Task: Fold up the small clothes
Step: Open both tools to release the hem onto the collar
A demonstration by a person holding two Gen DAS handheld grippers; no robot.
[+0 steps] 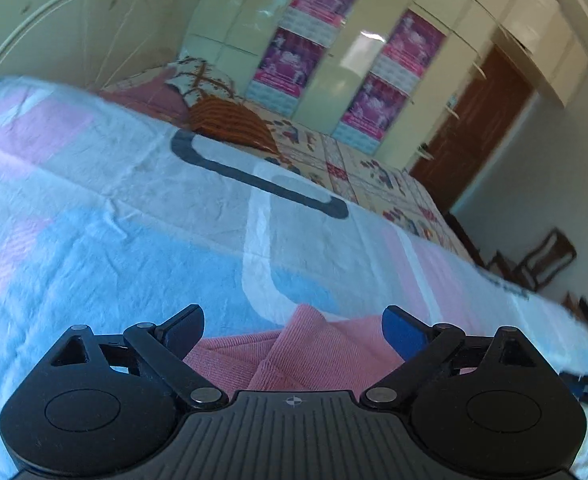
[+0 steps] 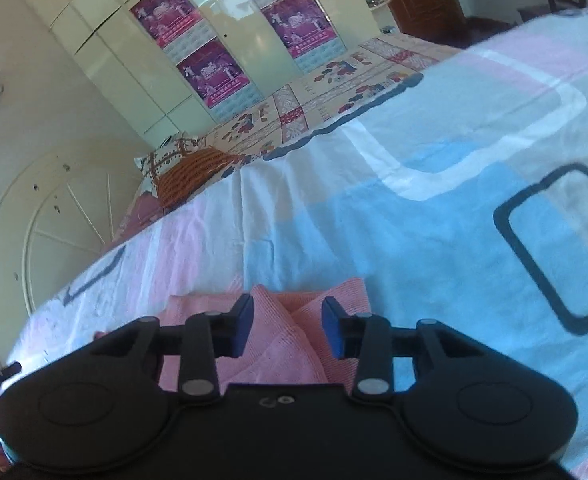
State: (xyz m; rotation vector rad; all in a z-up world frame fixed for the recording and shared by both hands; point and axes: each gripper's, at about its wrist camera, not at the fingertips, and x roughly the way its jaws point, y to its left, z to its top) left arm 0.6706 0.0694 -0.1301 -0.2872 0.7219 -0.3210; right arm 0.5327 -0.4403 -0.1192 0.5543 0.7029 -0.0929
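Observation:
A small pink knitted garment (image 1: 294,352) lies folded on the bed sheet, close under both grippers. In the left wrist view my left gripper (image 1: 293,330) is wide open above it, fingers apart on either side of a raised fold. In the right wrist view the same garment (image 2: 278,340) shows between the fingers of my right gripper (image 2: 287,330), which is open with a moderate gap; a pink fold rises between the blue pads (image 2: 243,330) without being pinched. Most of the garment is hidden under the gripper bodies.
The bed carries a blue, pink and white sheet (image 1: 134,220) with dark rounded outlines. A patterned quilt (image 1: 354,168), pillow (image 1: 198,76) and brown knitted item (image 1: 230,120) lie further back. Wardrobes with posters (image 1: 374,40), a brown door (image 1: 474,120) and chairs (image 1: 546,260) stand beyond.

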